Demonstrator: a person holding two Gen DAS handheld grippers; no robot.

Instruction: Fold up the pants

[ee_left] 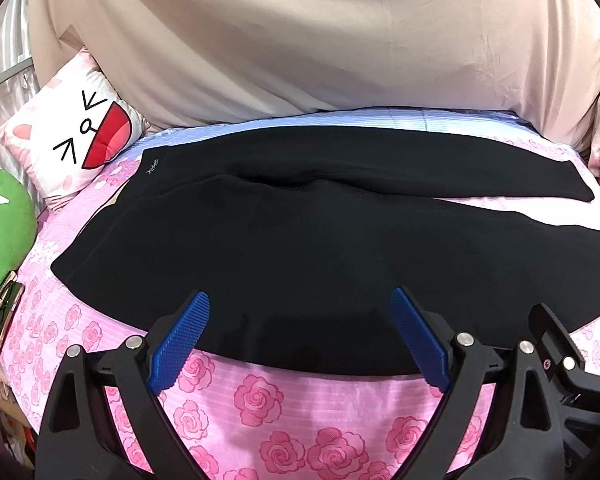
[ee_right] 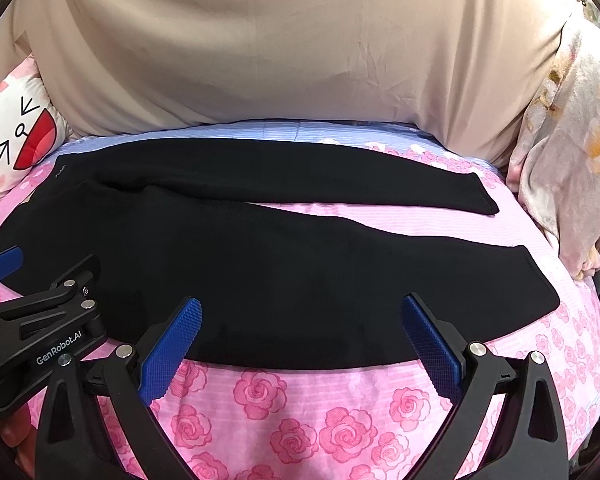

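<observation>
While the left gripper (ee_left: 300, 304) hangs with jaws apart over the near edge of the pants (ee_left: 292, 240), these lie flat on the rose sheet (ee_left: 260, 400), legs toward 3 o'clock, a pillow (ee_left: 72, 140) at 10 o'clock. From the right wrist, the right gripper (ee_right: 302, 312) is likewise spread wide over the pants (ee_right: 280, 264), the left gripper (ee_right: 4, 264) at 9 o'clock.

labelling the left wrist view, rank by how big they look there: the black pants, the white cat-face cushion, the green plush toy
1. Black pants, spread across the pink rose bedsheet, by far the largest.
2. White cat-face cushion.
3. Green plush toy, though the frame edge cuts it off, so its ranking below the cushion is unsure.
</observation>
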